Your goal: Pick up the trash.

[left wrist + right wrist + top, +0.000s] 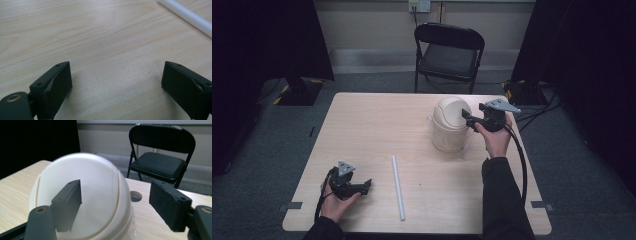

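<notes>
A cream small bin with a domed swing lid [451, 123] stands on the right part of the wooden table [377, 125]. My right gripper [466, 119] is open right at the dome's right side; in the right gripper view the dome [100, 195] sits close between and behind the spread jaws, gripper midpoint [115, 202]. A thin white tube [398, 186] lies lengthwise near the table's front middle. My left gripper [364, 186] rests low over the table at the front left, open and holding nothing [116, 87]. The tube's end [187, 17] shows at the upper right of the left gripper view.
A black folding chair [449, 52] stands behind the table's far edge, also in the right gripper view [162, 157]. A round cable hole [136, 196] is in the tabletop beside the bin. Dark curtains flank both sides; cables lie on the floor at right.
</notes>
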Motion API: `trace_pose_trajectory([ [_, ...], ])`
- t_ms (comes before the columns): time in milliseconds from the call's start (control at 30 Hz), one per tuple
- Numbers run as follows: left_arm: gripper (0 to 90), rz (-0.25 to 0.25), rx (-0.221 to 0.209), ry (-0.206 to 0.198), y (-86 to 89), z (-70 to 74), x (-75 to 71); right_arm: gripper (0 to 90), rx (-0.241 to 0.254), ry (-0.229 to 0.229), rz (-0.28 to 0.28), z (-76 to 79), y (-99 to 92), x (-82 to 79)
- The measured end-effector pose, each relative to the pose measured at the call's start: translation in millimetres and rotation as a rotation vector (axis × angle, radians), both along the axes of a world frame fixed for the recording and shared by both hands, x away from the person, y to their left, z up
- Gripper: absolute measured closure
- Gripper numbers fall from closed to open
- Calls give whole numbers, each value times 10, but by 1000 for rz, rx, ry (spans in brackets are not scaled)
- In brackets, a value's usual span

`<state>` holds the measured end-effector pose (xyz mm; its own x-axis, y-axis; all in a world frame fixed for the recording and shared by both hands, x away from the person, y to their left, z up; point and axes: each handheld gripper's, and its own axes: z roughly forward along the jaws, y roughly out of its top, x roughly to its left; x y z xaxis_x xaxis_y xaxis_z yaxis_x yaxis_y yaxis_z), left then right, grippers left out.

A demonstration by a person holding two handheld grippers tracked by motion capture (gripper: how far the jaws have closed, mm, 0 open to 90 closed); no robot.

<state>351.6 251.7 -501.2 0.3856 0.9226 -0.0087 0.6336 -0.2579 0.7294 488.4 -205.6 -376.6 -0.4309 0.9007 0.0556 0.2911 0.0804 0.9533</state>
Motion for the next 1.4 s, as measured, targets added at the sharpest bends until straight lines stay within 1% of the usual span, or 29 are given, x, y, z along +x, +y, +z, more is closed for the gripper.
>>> trace_pose_trajectory([
  [100, 90, 0, 1, 0, 1, 0, 0, 248, -10, 17, -2, -50, 33, 28],
  [133, 90, 0, 1, 0, 1, 0, 0, 249, -10, 34, -5, -103, 52, 48],
  [200, 89, 0, 1, 0, 1, 0, 0, 249, -15, 40, -6, -122, 57, 54],
  [267, 89, 0, 0, 0, 0, 0, 0, 247, -23, 73, -8, -200, 61, 82],
  [300, 90, 0, 0, 0, 0, 0, 0, 247, -23, 73, -8, -200, 61, 82],
  [333, 89, 0, 1, 0, 0, 1, 0, 248, -18, 92, -10, -240, 54, 104],
  [433, 90, 0, 0, 0, 0, 0, 0, 248, -14, 125, -17, -293, 43, 143],
  [500, 90, 0, 0, 0, -1, 0, 0, 258, 7, 133, -15, -319, 37, 165],
  [567, 90, 0, 1, 0, 0, 0, 0, 259, -1, 140, -16, -335, 42, 175],
  [600, 90, 0, 1, 0, 0, 0, 0, 266, 11, 140, -14, -342, 40, 178],
  [700, 97, 11, -3, -2, 1, 3, -6, 268, 5, 132, -14, -330, 35, 149],
  [733, 116, 10, -11, -8, 6, 3, -7, 267, -1, 129, -10, -309, 30, 130],
  [767, 157, 8, -9, -15, 15, 6, -10, 267, -1, 124, -6, -290, 23, 116],
  [800, 172, 9, -8, -15, 14, 6, -10, 268, 2, 107, -7, -252, 9, 90],
  [833, 172, 9, -8, -15, 14, 6, -10, 268, 2, 107, -7, -252, 9, 90],
  [867, 174, 8, -6, -14, 14, 8, -11, 272, 31, 76, -8, -180, -28, 50],
  [900, 175, 10, -5, -16, 15, 9, -12, 273, 46, 63, -9, -148, -53, 33],
  [933, 180, 14, -7, -20, 14, 8, -13, 273, 56, 55, -11, -118, -77, 12],
  [1000, 189, 14, -12, -24, 17, 6, -15, 273, 57, 49, -13, -92, -105, -10],
  [1033, 246, 11, -15, -26, 21, 10, -19, 267, 45, 42, -23, -51, -160, -60],
  [1100, 271, 3, -5, -31, 32, 14, -18, 266, 30, 34, -27, -18, -214, -119],
  [1133, 298, 2, -15, -39, 36, 13, -21, 268, 39, 23, -32, -9, -243, -157],
  [1200, 336, 0, -18, -41, 43, 15, -24, 270, 52, 13, -36, -4, -306, -229],
  [1233, 344, 0, -18, -41, 43, 15, -24, 270, 49, 13, -39, -8, -330, -256],
  [1267, 358, 5, -7, -40, 49, 31, -28, 270, 36, 18, -43, -21, -366, -299],
  [1300, 361, 5, -7, -40, 49, 31, -28, 270, 36, 18, -43, -21, -366, -299],
  [1333, 365, 7, -23, -47, 52, 59, -38, 272, 31, 15, -46, -80, -420, -395],
  [1367, 368, 4, -23, -53, 50, 80, -43, 274, 25, 22, -41, -108, -433, -429],
  [1400, 372, 8, -39, -64, 39, 88, -46, 273, 13, 28, -38, -153, -451, -476],
])
